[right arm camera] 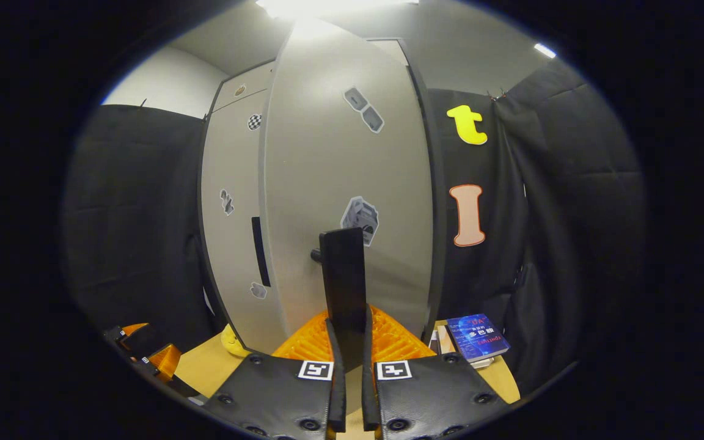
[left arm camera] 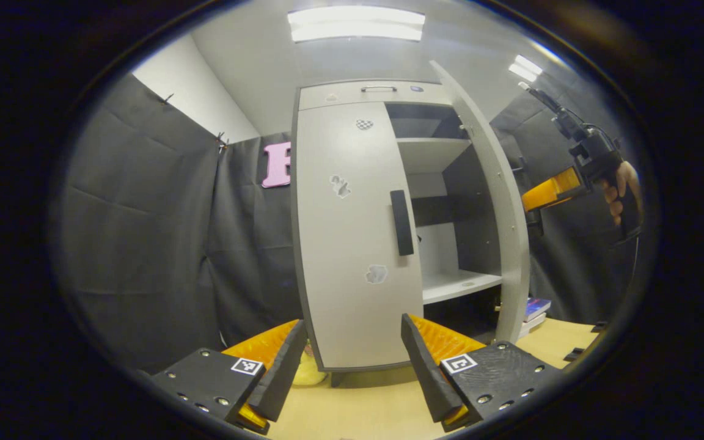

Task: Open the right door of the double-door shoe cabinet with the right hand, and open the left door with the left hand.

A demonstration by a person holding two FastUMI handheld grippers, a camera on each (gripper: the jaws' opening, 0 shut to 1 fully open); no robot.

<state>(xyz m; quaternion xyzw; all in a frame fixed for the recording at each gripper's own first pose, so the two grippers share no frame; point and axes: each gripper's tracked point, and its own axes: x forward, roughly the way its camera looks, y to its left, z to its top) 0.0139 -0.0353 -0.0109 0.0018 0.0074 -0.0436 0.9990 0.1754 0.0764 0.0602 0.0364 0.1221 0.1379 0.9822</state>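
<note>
The right gripper [right arm camera: 348, 391] clamps the right door [right arm camera: 352, 183] handle [right arm camera: 344, 278]; the shoe cabinet [left arm camera: 388, 226] shelves [left arm camera: 459, 284] stand bare; the left gripper [left arm camera: 352, 366] jaws gape wide.

Recording booth: black cloth walls [left arm camera: 144, 232], ceiling light panels [left arm camera: 356, 23].

in the left gripper view the shoe cabinet [left arm camera: 358, 232] stands on the desk [left arm camera: 364, 397], its left door [left arm camera: 352, 244] flat against the front and its right door [left arm camera: 498, 201] swung outward, shelves [left arm camera: 459, 284] showing between them. books [right arm camera: 477, 336] lie on the desk right of the cabinet.
</note>
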